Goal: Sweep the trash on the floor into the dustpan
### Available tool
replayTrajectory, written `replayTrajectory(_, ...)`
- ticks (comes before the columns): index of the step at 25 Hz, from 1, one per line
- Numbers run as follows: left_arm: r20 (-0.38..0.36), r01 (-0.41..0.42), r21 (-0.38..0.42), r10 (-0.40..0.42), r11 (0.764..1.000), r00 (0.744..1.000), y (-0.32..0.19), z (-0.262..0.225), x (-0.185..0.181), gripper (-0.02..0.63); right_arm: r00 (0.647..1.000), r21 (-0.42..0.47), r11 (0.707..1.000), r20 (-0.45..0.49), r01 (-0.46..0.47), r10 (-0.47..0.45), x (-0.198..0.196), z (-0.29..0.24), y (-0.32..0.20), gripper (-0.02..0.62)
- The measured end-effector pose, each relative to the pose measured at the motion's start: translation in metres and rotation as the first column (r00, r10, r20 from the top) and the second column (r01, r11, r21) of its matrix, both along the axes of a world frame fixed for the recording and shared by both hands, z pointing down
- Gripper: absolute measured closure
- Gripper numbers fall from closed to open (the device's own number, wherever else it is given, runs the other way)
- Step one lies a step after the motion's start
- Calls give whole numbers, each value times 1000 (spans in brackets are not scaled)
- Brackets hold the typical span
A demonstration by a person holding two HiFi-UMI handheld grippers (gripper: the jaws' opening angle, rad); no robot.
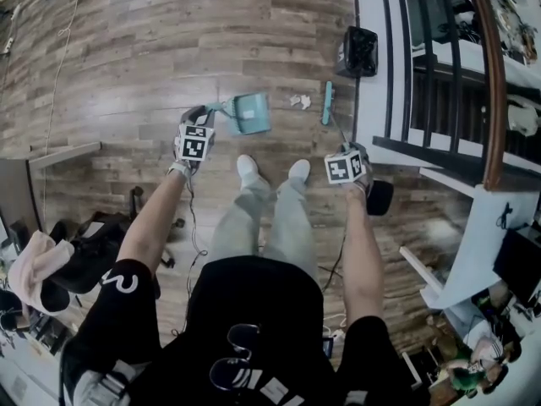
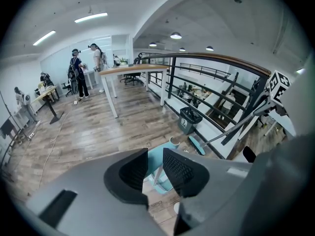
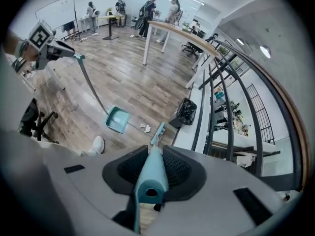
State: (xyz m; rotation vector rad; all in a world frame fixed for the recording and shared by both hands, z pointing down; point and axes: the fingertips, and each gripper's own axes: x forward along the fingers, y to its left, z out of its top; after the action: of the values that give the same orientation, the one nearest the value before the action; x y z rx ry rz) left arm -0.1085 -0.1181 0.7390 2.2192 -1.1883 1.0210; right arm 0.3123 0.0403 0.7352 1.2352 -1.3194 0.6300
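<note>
A teal dustpan [image 1: 251, 112] rests on the wooden floor ahead of the person's shoes. Its long thin handle [image 2: 157, 173] runs up between the jaws of my left gripper [image 1: 201, 117], which is shut on it. Crumpled white trash [image 1: 299, 101] lies just right of the dustpan, with the teal broom head [image 1: 326, 102] on its far side. My right gripper [image 1: 353, 149] is shut on the teal broom handle [image 3: 150, 181]. In the right gripper view, the dustpan [image 3: 118, 119], trash [image 3: 145, 128] and broom head [image 3: 157, 133] sit in a row.
A black waste bin [image 1: 359, 51] stands by the white ledge and black railing [image 1: 423, 66] at the right. A table [image 2: 133, 70] and several people are farther back. Chairs and bags [image 1: 84, 252] sit at the left, and a cable [image 1: 63, 57] lies on the floor.
</note>
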Motion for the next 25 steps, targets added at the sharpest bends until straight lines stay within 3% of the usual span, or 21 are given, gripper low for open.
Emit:
replayTrajectory(7,-4,11,5,-11,1000,1000,2,1,-2,525,993,-22,999,111,49,-47,-44,12,6,508)
replayTrajectory(10,-6,14,11,-14,1000,1000,1,1,-4,525,994,7,999,101,48,-49,-45,7,6,508)
replayTrajectory(18,-7,22,10,-22,1000,1000,-1,1,-2,525,999,32,999,-27,-28,29,22,-38,11,508)
replayTrajectory(25,-1,26,36,-26,999,1000,-2,0,0,525,995,-31,998,-83,-54,51,72,7,9,508)
